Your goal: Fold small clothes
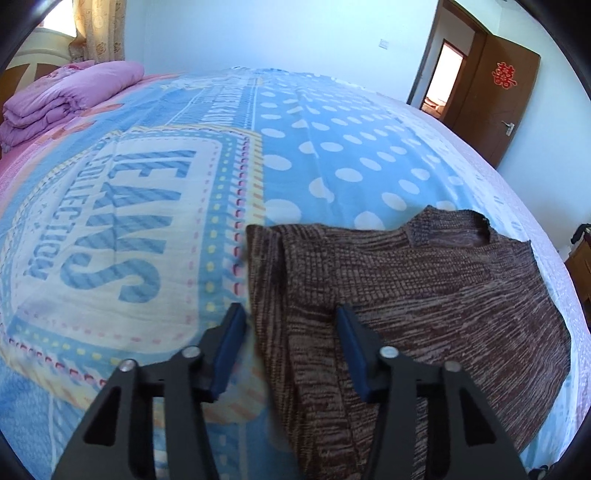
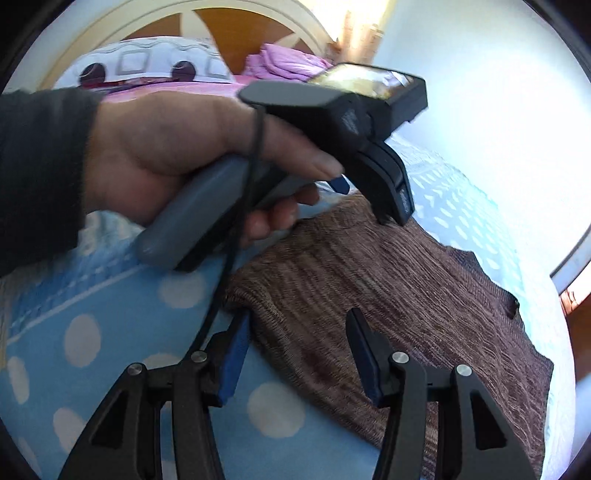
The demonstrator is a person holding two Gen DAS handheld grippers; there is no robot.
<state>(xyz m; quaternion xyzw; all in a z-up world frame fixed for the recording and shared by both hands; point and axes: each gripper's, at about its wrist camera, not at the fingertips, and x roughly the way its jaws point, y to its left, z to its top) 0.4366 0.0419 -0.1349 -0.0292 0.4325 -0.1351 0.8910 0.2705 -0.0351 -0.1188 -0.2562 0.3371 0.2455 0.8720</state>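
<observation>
A soft printed bedsheet (image 1: 147,206), blue with white dots, carries a brown marled knit sweater (image 1: 406,295) lying flat. The left gripper (image 1: 291,317) and the right gripper (image 2: 297,325) each straddle a sweater edge, blue-padded jaws spread, not pinching.

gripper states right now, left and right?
Left gripper: jaws open, straddling the edge of the brown sweater, not clamped.
Right gripper: jaws open over the sweater's corner, holding nothing.

bright daylight floods in from the window (image 1: 55,22), glaring. fisheye bending curves the bed (image 1: 147,206) and darkens corners. the hand (image 2: 166,155) looks slightly blurred.
</observation>
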